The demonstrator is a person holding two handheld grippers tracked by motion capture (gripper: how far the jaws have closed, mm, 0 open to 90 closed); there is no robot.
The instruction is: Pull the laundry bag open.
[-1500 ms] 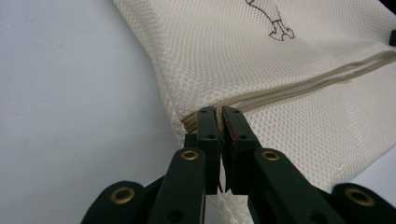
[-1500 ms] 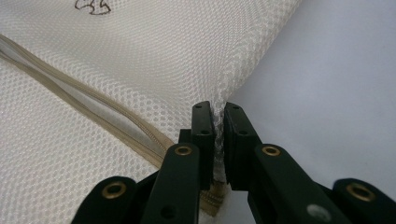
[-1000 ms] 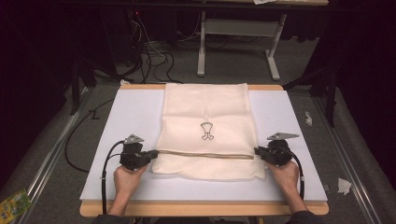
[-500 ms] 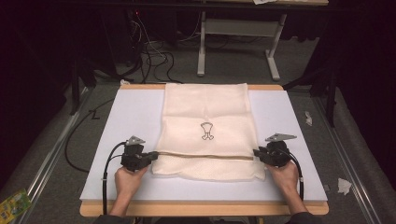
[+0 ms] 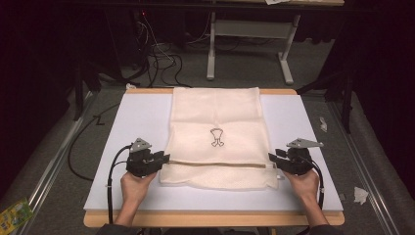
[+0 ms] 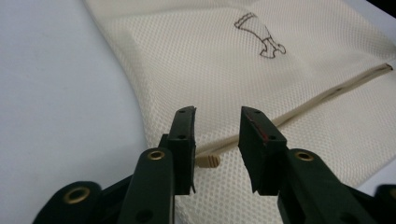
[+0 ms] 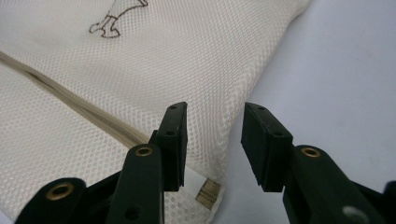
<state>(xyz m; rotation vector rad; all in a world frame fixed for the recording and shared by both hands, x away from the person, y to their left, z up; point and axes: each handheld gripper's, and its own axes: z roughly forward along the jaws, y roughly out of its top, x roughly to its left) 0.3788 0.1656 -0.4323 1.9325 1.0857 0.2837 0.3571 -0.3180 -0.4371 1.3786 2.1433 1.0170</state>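
Note:
A cream mesh bag point(image 5: 215, 117) with a small dark drawing point(image 5: 216, 137) lies flat on the white board point(image 5: 132, 122). A zip seam point(image 5: 215, 164) crosses it near the front. My left gripper point(image 5: 165, 159) sits at the bag's left edge beside the seam's end. Its jaws point(image 6: 217, 126) have just been opening and stand apart over the mesh, with the beige zip pull point(image 6: 208, 161) lying between them, untouched. At the bag's right edge, my right gripper point(image 5: 272, 157) has also just been opening; its jaws point(image 7: 212, 126) are apart above the edge and grip nothing.
The board rests on a wooden table point(image 5: 210, 219). Black cables point(image 5: 161, 58) and a grey table frame point(image 5: 244, 34) are on the floor beyond. Paper scraps point(image 5: 361, 195) lie at the right, and a green packet point(image 5: 14, 215) at the bottom left.
Both grippers were pinched on the bag's side edges; their jaws now stand apart and the bag lies released. The hands have stayed in place.

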